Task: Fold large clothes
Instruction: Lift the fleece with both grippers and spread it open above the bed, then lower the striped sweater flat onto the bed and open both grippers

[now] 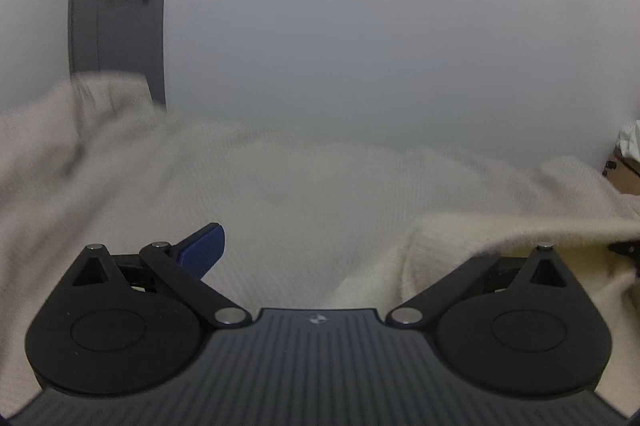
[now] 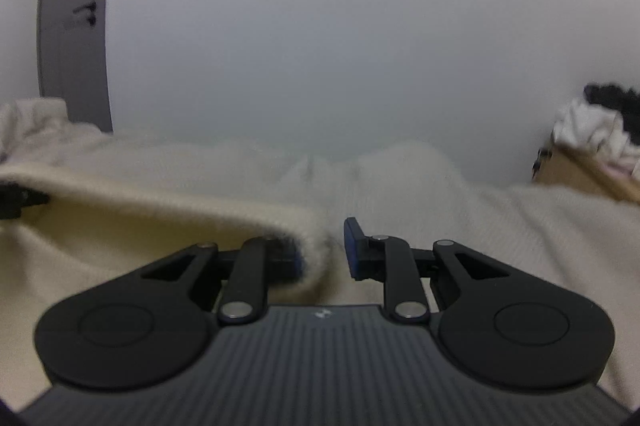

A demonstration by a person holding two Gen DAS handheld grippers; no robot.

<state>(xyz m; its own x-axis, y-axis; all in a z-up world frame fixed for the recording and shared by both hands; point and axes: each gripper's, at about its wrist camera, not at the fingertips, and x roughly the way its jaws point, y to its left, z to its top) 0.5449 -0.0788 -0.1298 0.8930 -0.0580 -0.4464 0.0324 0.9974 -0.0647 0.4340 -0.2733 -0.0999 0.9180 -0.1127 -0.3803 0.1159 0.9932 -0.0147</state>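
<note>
A large cream knitted garment (image 1: 280, 193) lies spread and rumpled below both grippers; it also fills the lower half of the right wrist view (image 2: 400, 185). My left gripper (image 1: 316, 250) is open wide; its left blue pad (image 1: 202, 250) shows, and a fold of the garment (image 1: 500, 226) drapes over its right finger and hides it. My right gripper (image 2: 324, 250) is open a little; its right blue pad (image 2: 352, 250) is bare, and the garment's thick edge (image 2: 200, 209) lies over its left finger.
A plain pale wall (image 1: 360, 25) fills the background. A dark grey door frame (image 1: 120, 5) stands at the far left, also in the right wrist view (image 2: 76, 25). A cardboard box (image 2: 580, 169) with white and black clothes sits at the right.
</note>
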